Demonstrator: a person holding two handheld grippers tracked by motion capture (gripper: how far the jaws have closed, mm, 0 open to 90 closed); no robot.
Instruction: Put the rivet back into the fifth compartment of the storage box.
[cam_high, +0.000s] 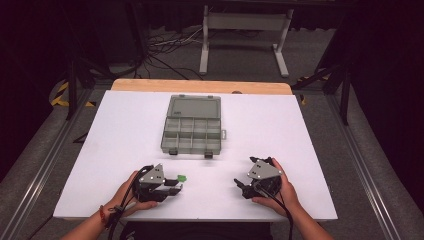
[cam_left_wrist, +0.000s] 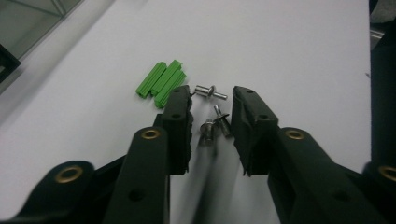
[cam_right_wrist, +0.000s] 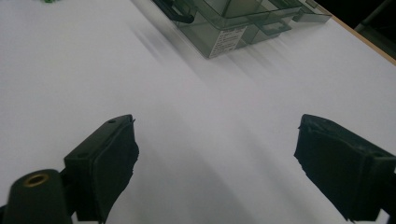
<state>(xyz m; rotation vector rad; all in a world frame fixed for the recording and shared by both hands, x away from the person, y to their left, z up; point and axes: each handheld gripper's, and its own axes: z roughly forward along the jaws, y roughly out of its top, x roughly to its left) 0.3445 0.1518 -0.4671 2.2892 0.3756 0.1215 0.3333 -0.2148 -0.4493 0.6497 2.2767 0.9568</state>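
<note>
Three green plastic wall plugs (cam_left_wrist: 161, 84) lie side by side on the white table (cam_high: 125, 130), just past my left gripper's (cam_left_wrist: 212, 95) left jaw. Three small metal rivets lie there too: one rivet (cam_left_wrist: 210, 90) at the jaw tips and two rivets (cam_left_wrist: 208, 130) between the jaws. The jaws stand open around them, apart from them. In the high view my left gripper (cam_high: 174, 189) sits near the front edge, with the green plugs (cam_high: 181, 178) at its tip. My right gripper (cam_high: 241, 187) rests at the front right, and its jaws (cam_right_wrist: 217, 126) gape wide open over bare table.
A grey clear-plastic compartment box (cam_high: 193, 125) lies open at the table's centre, lid folded back, and its near corner (cam_right_wrist: 229, 28) lies ahead of the right gripper. A wooden strip (cam_high: 200, 86) edges the far side. Beyond it are cables and a stand's legs.
</note>
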